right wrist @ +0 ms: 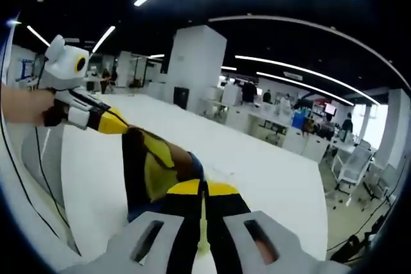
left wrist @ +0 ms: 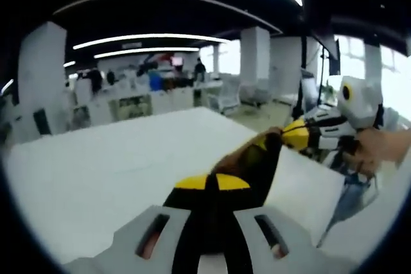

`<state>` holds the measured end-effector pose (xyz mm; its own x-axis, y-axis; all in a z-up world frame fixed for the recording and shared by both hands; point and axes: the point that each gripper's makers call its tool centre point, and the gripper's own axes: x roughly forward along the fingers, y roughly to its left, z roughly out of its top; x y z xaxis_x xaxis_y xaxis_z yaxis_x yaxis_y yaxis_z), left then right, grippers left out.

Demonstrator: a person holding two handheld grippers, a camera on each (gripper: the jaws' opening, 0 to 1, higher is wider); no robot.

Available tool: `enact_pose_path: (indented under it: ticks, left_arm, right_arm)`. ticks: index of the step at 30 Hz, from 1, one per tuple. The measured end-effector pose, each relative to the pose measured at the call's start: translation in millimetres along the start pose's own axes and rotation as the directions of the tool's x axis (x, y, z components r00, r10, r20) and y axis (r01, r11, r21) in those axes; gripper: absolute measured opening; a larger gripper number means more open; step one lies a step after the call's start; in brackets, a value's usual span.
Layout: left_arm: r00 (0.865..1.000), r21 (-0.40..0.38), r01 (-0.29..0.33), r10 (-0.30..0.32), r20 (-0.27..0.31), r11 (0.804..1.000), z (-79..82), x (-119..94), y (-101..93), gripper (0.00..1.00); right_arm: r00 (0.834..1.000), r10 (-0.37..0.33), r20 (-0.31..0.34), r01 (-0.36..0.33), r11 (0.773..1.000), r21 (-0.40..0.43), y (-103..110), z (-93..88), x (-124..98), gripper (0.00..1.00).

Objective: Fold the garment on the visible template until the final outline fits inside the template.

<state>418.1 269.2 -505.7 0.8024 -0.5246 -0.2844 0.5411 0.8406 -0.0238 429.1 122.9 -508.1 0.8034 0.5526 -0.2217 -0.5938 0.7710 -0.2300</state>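
Both grippers are clamped on the soft black-and-yellow fabric garment (left wrist: 253, 158), held stretched between them above the white tabletop (left wrist: 115, 171): left gripper (left wrist: 212, 183), right gripper (right wrist: 204, 189). Light, limp cloth; likely sags, so grip edges or corners.

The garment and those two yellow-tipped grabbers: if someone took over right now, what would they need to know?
Left gripper: shut on the garment, a dark and yellow cloth.
Right gripper: shut on the same garment, at its other end.
The garment hangs stretched between the two grippers, lifted above the white table. Each gripper also shows in the other's view, held by a hand.
Done: garment picked up by two ends.
Left: I can't make out a template on the table from here; find it, lay the garment on it, and fold until it fits inside.
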Motion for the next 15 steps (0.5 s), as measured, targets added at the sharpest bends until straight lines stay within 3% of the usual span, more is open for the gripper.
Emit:
enact_pose_path:
  ticks: [15]
  left_arm:
    - [0.996, 0.004, 0.032, -0.032, 0.084, 0.999, 43.6, -18.4, -10.4, 0.0]
  right_arm:
    - [0.995, 0.021, 0.093, -0.028, 0.997, 0.071, -1.4, 40.9, -23.7, 0.01]
